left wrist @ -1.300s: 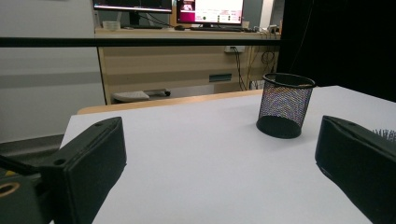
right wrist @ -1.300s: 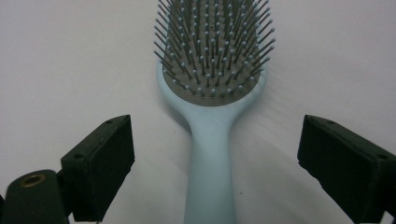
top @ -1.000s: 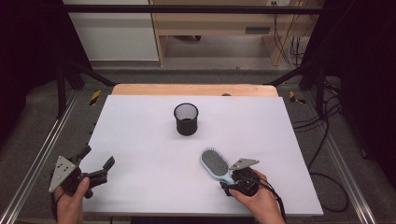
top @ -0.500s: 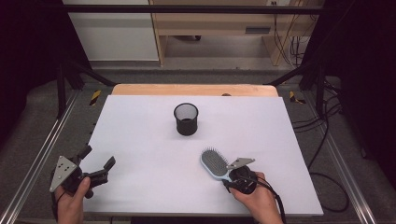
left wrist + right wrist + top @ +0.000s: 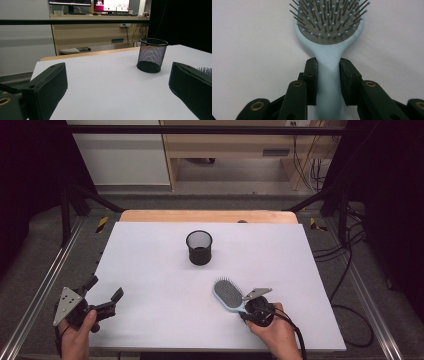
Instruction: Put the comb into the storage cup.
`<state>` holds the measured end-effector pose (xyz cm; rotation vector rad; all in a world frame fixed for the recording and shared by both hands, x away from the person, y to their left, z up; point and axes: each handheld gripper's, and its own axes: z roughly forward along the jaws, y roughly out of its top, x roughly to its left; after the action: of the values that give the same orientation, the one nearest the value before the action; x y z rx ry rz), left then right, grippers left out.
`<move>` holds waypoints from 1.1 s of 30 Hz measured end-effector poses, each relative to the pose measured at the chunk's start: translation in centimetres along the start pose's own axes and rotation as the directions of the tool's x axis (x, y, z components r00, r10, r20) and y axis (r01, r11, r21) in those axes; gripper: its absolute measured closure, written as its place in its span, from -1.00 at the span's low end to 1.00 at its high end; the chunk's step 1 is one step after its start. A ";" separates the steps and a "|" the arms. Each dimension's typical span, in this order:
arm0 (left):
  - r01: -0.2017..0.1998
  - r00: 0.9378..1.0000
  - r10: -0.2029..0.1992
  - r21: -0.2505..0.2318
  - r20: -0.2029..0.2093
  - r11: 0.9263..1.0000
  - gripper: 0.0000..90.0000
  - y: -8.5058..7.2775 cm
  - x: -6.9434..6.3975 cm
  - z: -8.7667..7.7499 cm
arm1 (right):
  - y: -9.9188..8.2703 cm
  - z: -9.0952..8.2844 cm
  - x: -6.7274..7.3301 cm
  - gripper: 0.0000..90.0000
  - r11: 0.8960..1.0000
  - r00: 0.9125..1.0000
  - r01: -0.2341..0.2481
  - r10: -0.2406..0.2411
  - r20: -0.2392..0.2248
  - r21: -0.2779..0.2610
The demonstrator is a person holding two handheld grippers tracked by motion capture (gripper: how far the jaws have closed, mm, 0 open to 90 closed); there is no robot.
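A light blue hairbrush (image 5: 227, 294) lies bristles up on the white table (image 5: 150, 265), right of centre near the front edge. My right gripper (image 5: 244, 308) reaches it from the near side. In the right gripper view its jaws have just been closing, and the pads now press both sides of the hairbrush (image 5: 329, 30) handle, so the right gripper (image 5: 328, 67) is shut on it. My left gripper (image 5: 105, 287) rests at the front left corner, open, with nothing in it. From the left gripper (image 5: 117, 75) view, bare table lies between the jaws.
A black mesh cup (image 5: 199, 247) stands upright at the table's middle, beyond the brush; it also shows as a mesh cup (image 5: 152, 55) ahead of the left jaws. A wooden strip (image 5: 207, 216) borders the far edge. Cables (image 5: 345, 270) trail on the floor at the right.
The right gripper's jaws have drawn in around the brush handle. The brush, the cup and both hands stay where they were.
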<state>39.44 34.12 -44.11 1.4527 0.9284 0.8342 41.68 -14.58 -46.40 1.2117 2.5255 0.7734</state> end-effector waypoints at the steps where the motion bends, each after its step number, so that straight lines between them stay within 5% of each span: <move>1: 0.000 1.000 0.000 0.000 0.000 1.000 -0.95 0.0 0.0 0.0 | 0.0 0.0 0.0 0.54 1.000 1.000 0.000 0.000 0.000 0.000; 19: 0.002 1.000 -0.002 -0.003 0.000 1.000 -0.95 0.3 -0.2 -0.1 | 0.2 -0.3 -1.5 0.54 0.993 0.999 -0.004 0.000 -0.036 -0.114; 25: 0.009 1.000 -0.009 -0.005 0.022 1.000 -0.95 0.6 -1.3 0.0 | 1.3 -0.2 -2.5 0.54 0.980 0.999 -0.004 -0.004 -0.044 -0.201; 33: 0.030 0.996 -0.030 -0.002 0.086 1.000 -0.95 1.4 -3.4 0.7 | 2.4 -0.7 -3.1 0.54 0.944 1.000 -0.021 0.018 -0.013 -0.330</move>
<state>38.70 30.71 -42.72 1.4569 0.8814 0.7457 44.90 -16.06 -44.52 1.1197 2.2715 1.1541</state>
